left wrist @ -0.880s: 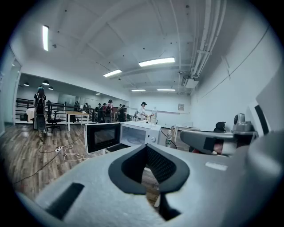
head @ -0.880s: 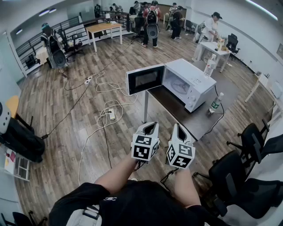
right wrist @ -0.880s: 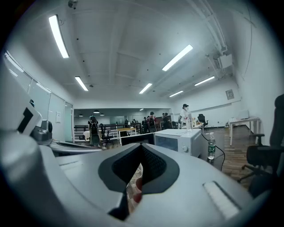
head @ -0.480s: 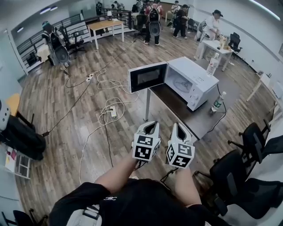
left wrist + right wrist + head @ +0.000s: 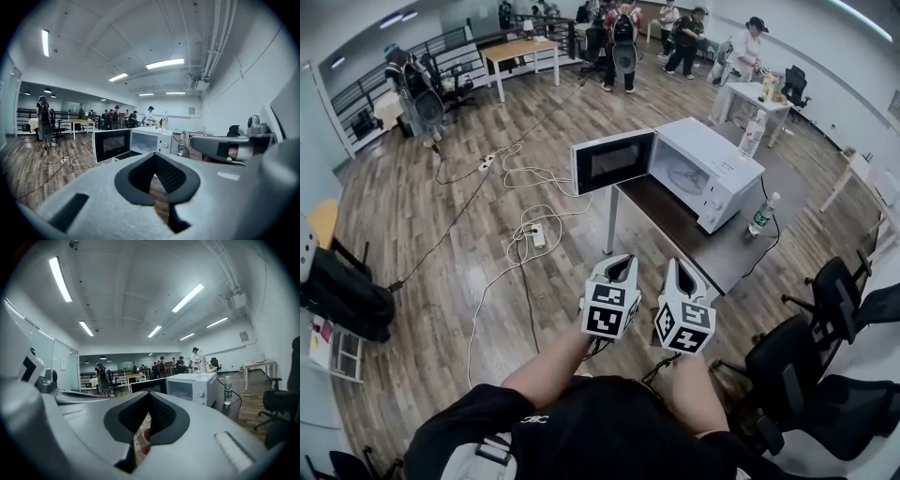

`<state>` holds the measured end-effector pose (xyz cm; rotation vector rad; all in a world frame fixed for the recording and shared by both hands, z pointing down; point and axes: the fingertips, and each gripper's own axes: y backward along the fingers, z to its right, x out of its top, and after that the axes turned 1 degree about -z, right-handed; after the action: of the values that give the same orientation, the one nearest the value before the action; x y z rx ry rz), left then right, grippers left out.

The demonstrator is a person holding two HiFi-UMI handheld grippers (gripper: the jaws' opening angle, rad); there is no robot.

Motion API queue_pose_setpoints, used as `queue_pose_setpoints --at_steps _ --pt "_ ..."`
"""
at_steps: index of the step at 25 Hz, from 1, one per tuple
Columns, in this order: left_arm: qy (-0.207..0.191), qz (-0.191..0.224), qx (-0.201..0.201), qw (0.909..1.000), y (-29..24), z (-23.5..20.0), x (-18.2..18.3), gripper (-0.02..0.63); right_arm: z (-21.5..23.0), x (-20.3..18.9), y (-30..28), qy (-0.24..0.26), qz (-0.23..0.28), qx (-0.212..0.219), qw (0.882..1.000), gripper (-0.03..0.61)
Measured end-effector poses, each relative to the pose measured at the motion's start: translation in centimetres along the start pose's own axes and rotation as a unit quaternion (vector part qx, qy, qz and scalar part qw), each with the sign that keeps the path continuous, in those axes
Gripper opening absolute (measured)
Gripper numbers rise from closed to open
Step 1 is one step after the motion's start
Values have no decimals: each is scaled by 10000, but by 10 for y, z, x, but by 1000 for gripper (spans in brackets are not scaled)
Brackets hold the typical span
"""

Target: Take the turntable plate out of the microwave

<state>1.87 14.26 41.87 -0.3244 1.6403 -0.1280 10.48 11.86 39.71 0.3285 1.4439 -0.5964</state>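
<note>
The left gripper (image 5: 621,265) and the right gripper (image 5: 679,269) are held side by side, close together but not touching. Each has its jaws together with nothing between them. Both hang over the wooden floor (image 5: 441,281), short of the near edge of the dark desk (image 5: 675,230). The white microwave (image 5: 717,169) stands toward the desk's far end, leaving a bare strip of desk surface in front of its mouth. Its door (image 5: 614,161) is swung wide open and reaches out past the desk's left edge over the floor. The turntable plate (image 5: 682,178) appears to lie flat inside the cavity, though it is small and pale at this range. A water bottle (image 5: 759,217) stands upright on the desk just beside the microwave's control-panel end. White cables (image 5: 530,230) loop across the floor to the left of the desk leg. Black office chairs (image 5: 811,370) crowd the desk's right side.
</note>
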Motion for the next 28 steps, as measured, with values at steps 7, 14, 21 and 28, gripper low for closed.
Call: queue_pose_setpoints --at_steps 7,14,21,28 --pt "25 -4 -101 9999 -4 -22 2 6 -13 -2 -15 -216 17 -160 9996 9" --pt "18 -35 -247 9997 3 -42 -6 6 -38 -15 -23 -151 -115 -276 9994 9" --pt "125 -52 -339 9993 3 -53 -11 6 -41 -19 -27 -144 -118 -426 9989 9" --pt "94 -54 -294 9995 -10 -64 -12 6 -38 -15 -41 -103 -48 -435 9990 9"
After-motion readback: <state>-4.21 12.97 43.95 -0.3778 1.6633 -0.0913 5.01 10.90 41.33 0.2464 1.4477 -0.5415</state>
